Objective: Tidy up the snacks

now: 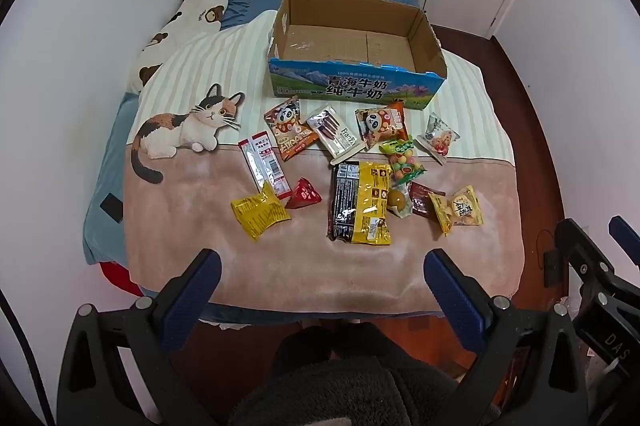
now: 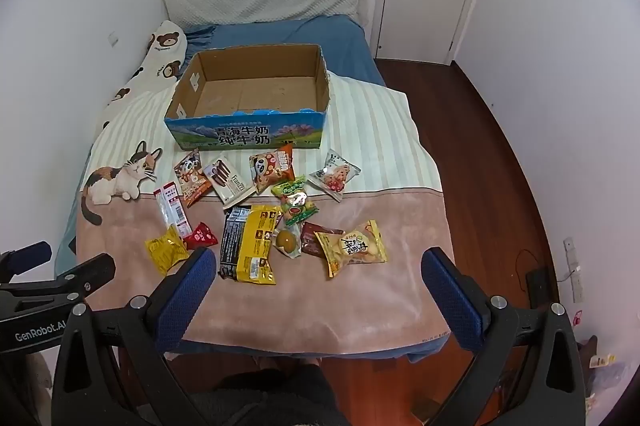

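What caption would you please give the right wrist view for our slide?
Open right gripper above snack packets on a blanket, an empty cardboard box behind.

The cardboard box (image 2: 248,106) has a matt brown corrugated inside and a glossy printed outside, while the snack packets (image 2: 256,244) are shiny crinkled plastic film that catches the light. The blanket (image 1: 280,266) on the bed looks like soft, fuzzy matt cloth, and the floor (image 2: 480,154) is polished dark wood. Each claw (image 1: 322,286) (image 2: 318,286) is matt black plastic with blue textured pads (image 2: 188,290) and bright metal bolts
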Demonstrator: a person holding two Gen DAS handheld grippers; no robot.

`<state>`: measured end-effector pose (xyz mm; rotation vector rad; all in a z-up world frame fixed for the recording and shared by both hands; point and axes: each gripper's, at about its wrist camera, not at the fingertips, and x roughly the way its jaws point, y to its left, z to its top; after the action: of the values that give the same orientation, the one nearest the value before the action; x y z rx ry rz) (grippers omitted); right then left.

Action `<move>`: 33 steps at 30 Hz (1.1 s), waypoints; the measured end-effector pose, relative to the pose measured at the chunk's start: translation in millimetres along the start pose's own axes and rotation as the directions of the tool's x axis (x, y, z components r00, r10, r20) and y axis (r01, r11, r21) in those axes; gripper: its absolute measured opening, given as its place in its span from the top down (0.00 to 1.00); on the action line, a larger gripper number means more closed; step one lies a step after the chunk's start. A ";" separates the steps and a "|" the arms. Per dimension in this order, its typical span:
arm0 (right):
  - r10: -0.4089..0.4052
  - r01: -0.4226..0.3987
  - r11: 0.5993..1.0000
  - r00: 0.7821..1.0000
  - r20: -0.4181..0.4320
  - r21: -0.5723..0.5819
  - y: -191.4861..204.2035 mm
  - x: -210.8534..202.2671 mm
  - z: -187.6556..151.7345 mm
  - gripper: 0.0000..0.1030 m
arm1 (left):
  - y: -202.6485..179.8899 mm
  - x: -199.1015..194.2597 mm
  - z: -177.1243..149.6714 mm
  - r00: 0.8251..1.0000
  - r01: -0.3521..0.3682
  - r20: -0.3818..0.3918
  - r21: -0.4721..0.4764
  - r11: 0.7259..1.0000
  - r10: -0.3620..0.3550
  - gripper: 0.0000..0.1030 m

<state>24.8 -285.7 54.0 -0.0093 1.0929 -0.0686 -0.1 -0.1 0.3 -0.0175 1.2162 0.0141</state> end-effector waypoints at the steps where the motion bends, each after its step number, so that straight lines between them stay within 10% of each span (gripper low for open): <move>1: 0.004 -0.004 1.000 1.000 -0.003 0.002 -0.3 0.1 -0.3 0.00 | 0.1 0.2 0.0 1.000 0.004 -0.001 -0.001 1.000 -0.004 0.00; 33: 0.010 -0.010 1.000 1.000 -0.015 0.005 2.5 -1.5 -7.8 0.00 | -1.9 -2.3 -1.4 1.000 0.019 -0.003 -0.005 1.000 -0.019 0.00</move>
<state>17.4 -282.9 51.6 0.0012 1.1079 -0.0628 -2.2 -2.0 1.9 -0.0330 1.2191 0.0005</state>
